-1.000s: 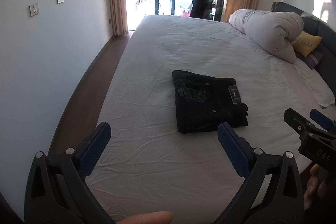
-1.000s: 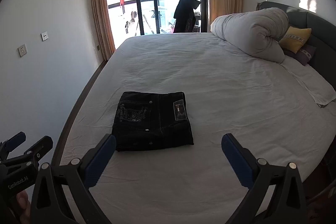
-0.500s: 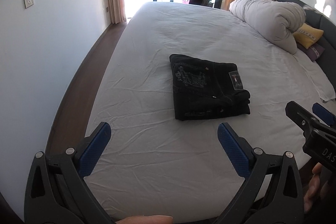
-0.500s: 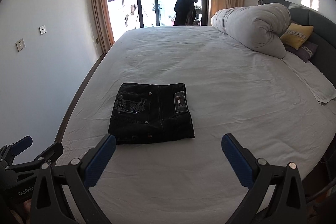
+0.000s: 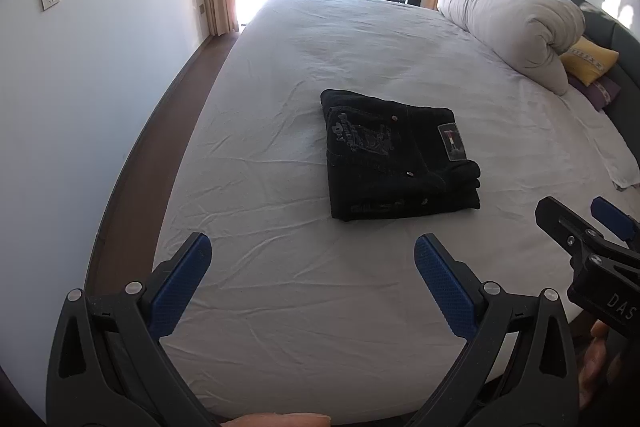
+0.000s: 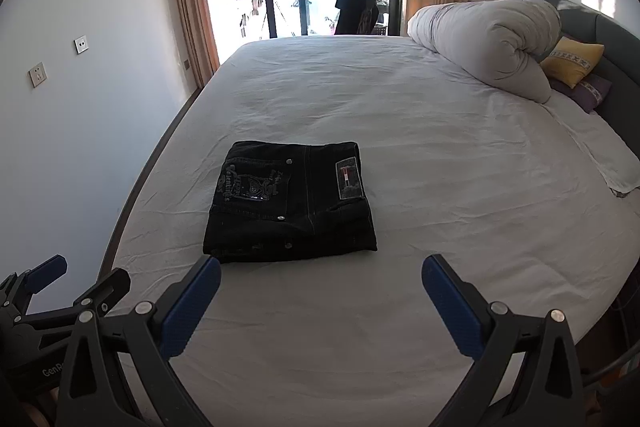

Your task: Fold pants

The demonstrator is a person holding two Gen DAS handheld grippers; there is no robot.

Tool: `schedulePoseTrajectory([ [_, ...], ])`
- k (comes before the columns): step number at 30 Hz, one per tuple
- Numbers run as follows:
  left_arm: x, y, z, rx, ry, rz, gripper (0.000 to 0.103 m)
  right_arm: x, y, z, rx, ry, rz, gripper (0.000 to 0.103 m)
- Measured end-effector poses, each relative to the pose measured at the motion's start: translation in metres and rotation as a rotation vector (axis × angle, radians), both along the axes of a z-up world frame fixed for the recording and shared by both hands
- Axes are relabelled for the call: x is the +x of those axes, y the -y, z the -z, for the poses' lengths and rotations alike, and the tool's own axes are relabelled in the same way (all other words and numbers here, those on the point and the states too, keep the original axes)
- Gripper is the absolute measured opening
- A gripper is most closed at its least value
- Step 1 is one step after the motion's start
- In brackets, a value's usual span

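The black pants [image 6: 290, 201] lie folded on the white bed [image 6: 440, 155], apart from my left gripper [image 5: 312, 269] and right gripper [image 6: 322, 287], both spread wide and empty. Their pocket embroidery is hard to read.

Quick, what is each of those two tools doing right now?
Left tool: open, holding nothing.
Right tool: open, holding nothing; the folded pants lie apart.
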State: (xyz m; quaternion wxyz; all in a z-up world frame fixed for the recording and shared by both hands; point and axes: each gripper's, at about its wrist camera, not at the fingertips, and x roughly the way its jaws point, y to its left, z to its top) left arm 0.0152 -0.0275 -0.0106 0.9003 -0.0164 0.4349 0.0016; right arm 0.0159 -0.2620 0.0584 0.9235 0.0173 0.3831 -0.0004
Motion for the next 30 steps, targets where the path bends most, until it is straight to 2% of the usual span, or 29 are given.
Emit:
schedulePoseTrajectory([
  [30, 0.0012, 0.0014, 0.0046, 0.001, -0.008, -0.003, 0.103, -0.0001, -0.0052, 0.0109, -0.003, -0.031, -0.01, 0.103],
])
